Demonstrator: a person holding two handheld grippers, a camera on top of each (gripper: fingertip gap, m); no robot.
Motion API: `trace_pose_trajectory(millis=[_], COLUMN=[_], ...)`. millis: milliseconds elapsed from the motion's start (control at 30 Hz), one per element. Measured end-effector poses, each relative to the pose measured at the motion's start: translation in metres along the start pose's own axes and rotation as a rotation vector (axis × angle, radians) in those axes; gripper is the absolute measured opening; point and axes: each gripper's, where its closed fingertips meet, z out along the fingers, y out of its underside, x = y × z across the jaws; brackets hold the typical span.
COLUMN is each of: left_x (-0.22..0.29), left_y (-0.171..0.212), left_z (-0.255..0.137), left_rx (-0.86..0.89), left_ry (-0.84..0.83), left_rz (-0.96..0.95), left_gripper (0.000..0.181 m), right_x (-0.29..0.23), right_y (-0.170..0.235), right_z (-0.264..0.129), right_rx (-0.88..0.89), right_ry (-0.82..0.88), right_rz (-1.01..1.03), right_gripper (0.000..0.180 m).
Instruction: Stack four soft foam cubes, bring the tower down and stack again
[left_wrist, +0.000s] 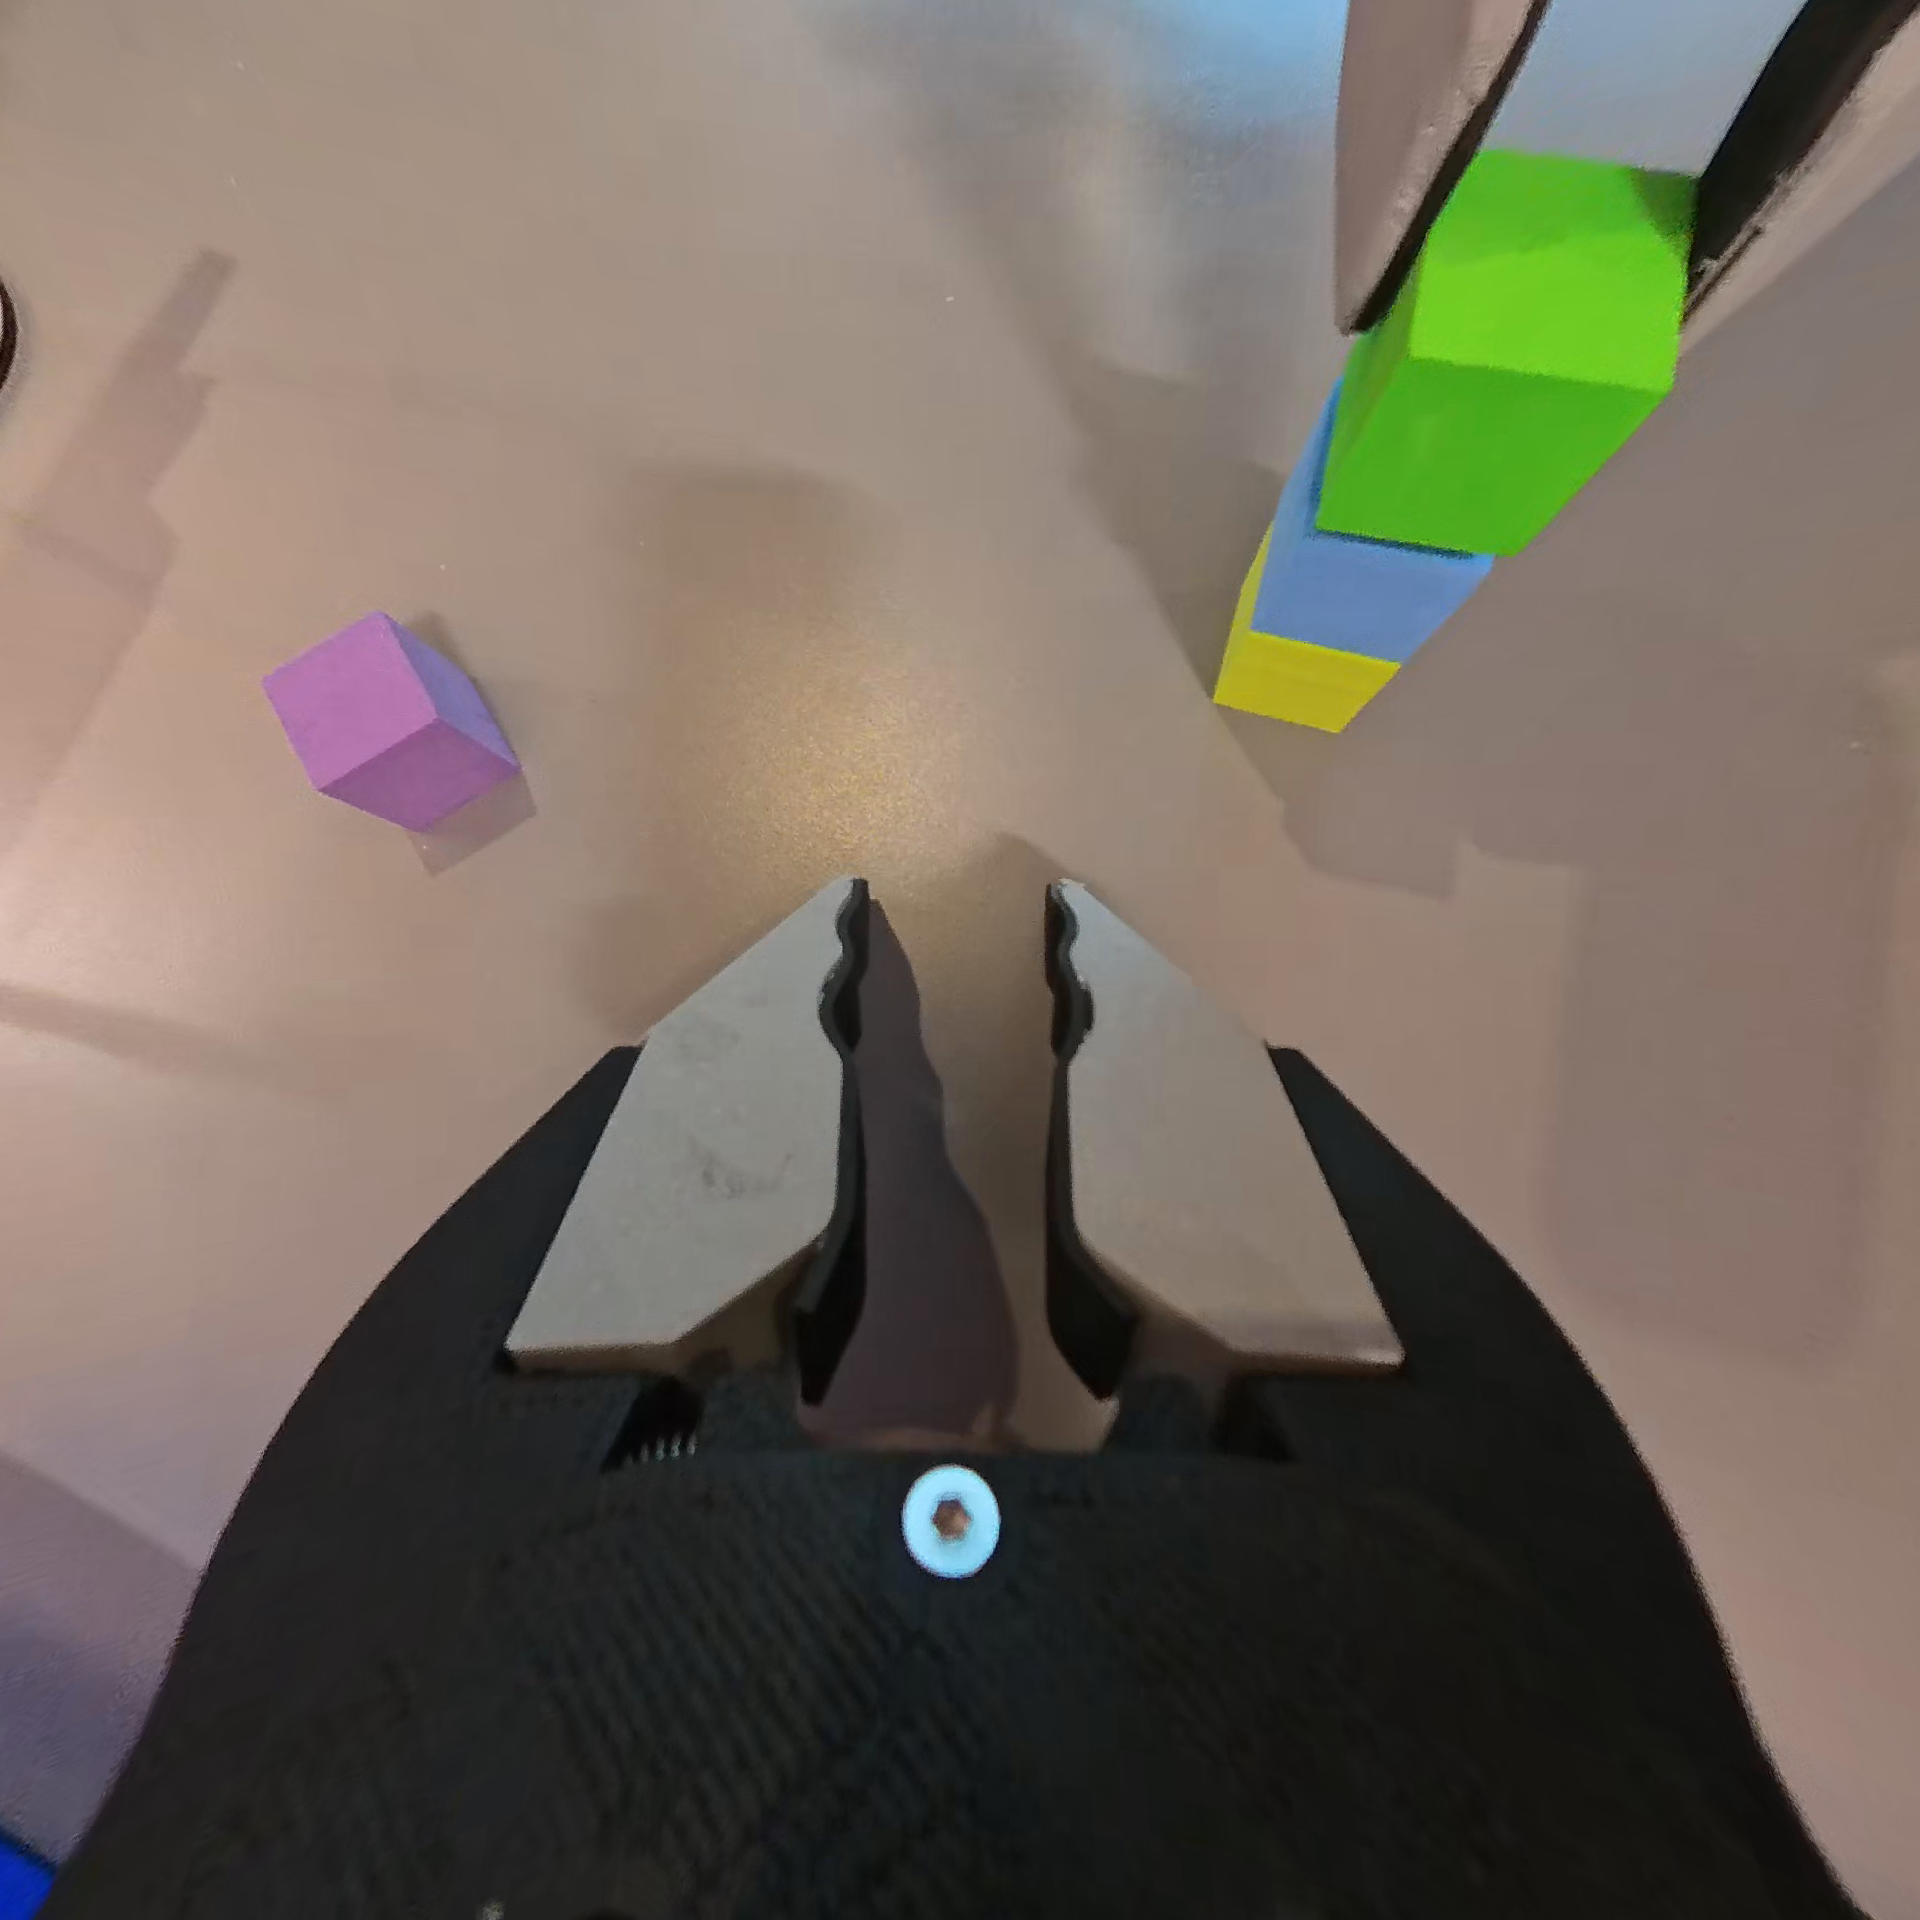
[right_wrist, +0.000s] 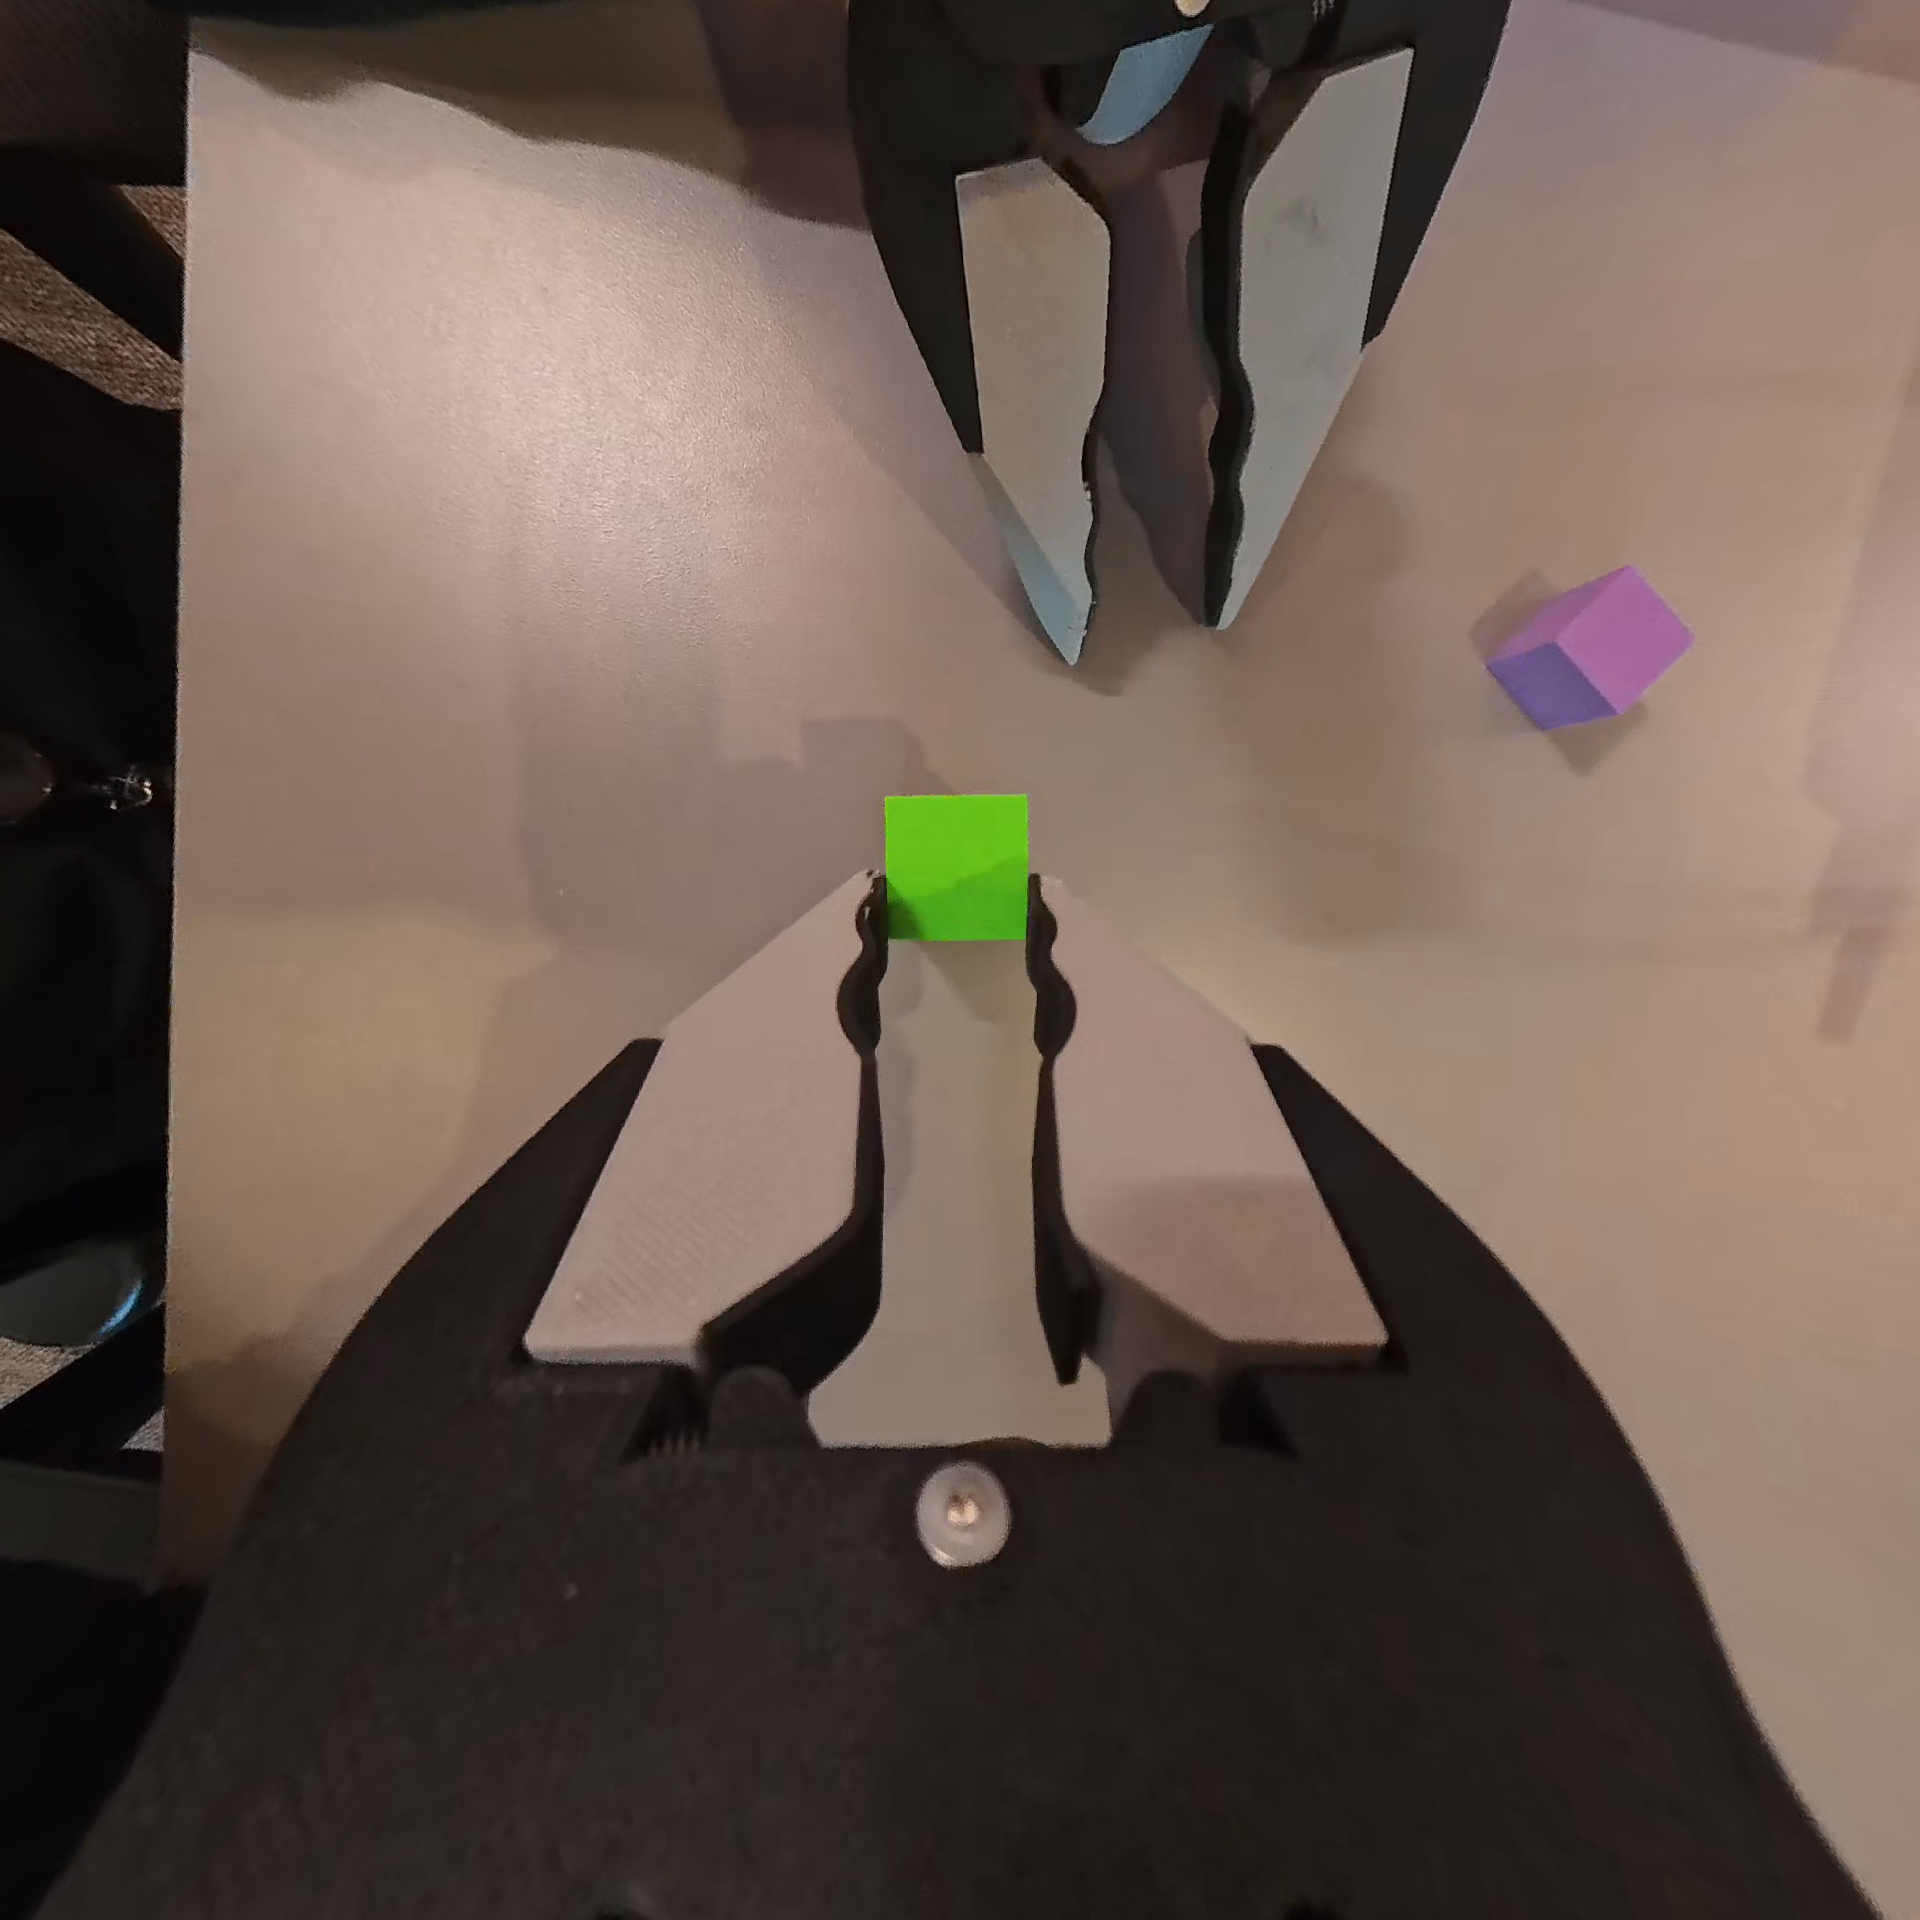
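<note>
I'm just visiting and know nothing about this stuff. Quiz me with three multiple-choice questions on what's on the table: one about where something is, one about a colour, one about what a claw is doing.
1. Where is the purple cube?
A. On top of the tower
B. Alone on the table
C. Inside the left gripper

2. Which colour is the tower's bottom cube?
A. Yellow
B. Green
C. Blue

3. What is the right gripper doing?
A. Hanging open, empty
B. Pinching the purple cube
C. Closed on the green cube

Answers:
1 B, it lies apart from the tower.
2 A, the yellow cube sits under the blue cube.
3 C, both fingers touch its sides.
</note>
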Motion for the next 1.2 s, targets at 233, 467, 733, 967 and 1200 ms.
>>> trace_pose_trajectory(millis=[233, 467, 733, 967, 1200], left_x=[0.000, 0.000, -0.017, -0.093, -0.118], left_y=[0.000, 0.001, -0.006, -0.034, -0.028], left_z=[0.000, 0.000, -0.003, -0.030, 0.008], left_rx=[-0.001, 0.002, 0.035, 0.267, 0.129], left_ry=[-0.001, 0.002, -0.084, -0.462, -0.493], left_rz=[-0.002, -0.011, -0.049, -0.303, -0.324], left_gripper=[0.032, 0.031, 0.039, 0.051, 0.056], right_x=[0.000, -0.001, 0.017, 0.067, 0.068], right_y=[0.003, 0.004, -0.021, 0.002, 0.018], right_z=[0.004, 0.006, -0.026, -0.062, -0.073], right_rx=[-0.018, -0.012, 0.237, 0.620, 0.810], right_ry=[-0.007, -0.014, 0.068, 0.247, 0.190], right_rz=[0.010, 0.024, 0.081, 0.393, 0.525], right_gripper=[0.024, 0.041, 0.067, 0.049, 0.047])
